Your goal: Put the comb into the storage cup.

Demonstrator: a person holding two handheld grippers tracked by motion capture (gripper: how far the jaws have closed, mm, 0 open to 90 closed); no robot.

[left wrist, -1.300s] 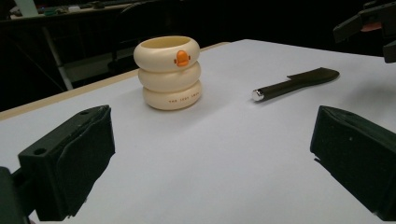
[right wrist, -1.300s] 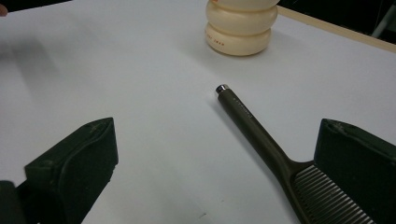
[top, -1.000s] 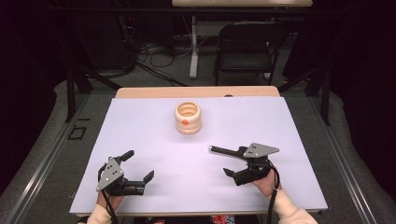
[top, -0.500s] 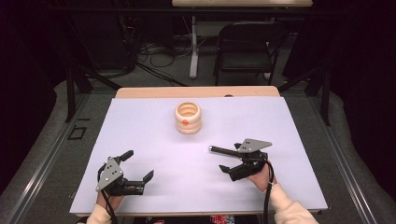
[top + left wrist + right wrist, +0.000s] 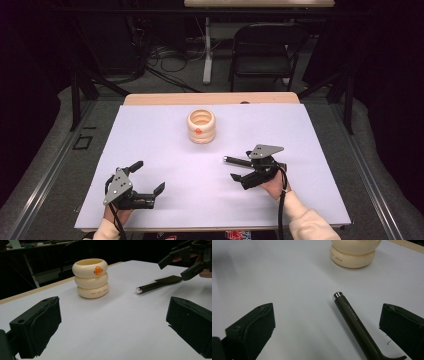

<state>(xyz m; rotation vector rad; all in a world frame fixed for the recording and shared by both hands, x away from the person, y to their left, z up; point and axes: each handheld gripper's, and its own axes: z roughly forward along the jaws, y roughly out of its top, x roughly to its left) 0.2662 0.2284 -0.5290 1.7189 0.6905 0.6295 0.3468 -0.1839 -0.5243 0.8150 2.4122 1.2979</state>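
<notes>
A dark olive tool (image 5: 240, 161) with a silver-capped round handle lies flat on the white table cover (image 5: 165, 145). Its handle (image 5: 353, 319) sits between the wide-apart jaws of my right gripper (image 5: 242, 166), untouched, with the cap pointing toward the cream holder. My right gripper (image 5: 328, 315) is open and hovers low over it. The cream ringed holder (image 5: 201, 126) with an orange mark stands upright at the table's middle back. My left gripper (image 5: 148, 176) is open at the front left, holding nothing. From the left gripper (image 5: 112, 315), the holder (image 5: 91, 277), the tool (image 5: 157, 284) and the right gripper (image 5: 190, 258) lie ahead.
The wooden table edge (image 5: 210, 98) borders the cover at the back. Beyond it stand a black chair (image 5: 262, 45) and floor cables (image 5: 170, 55). Bare cover stretches between the two grippers and around the holder.
My right gripper has shifted a little left and forward, so its jaws now straddle the tool's handle. The left gripper, the tool and the holder have stayed put.
</notes>
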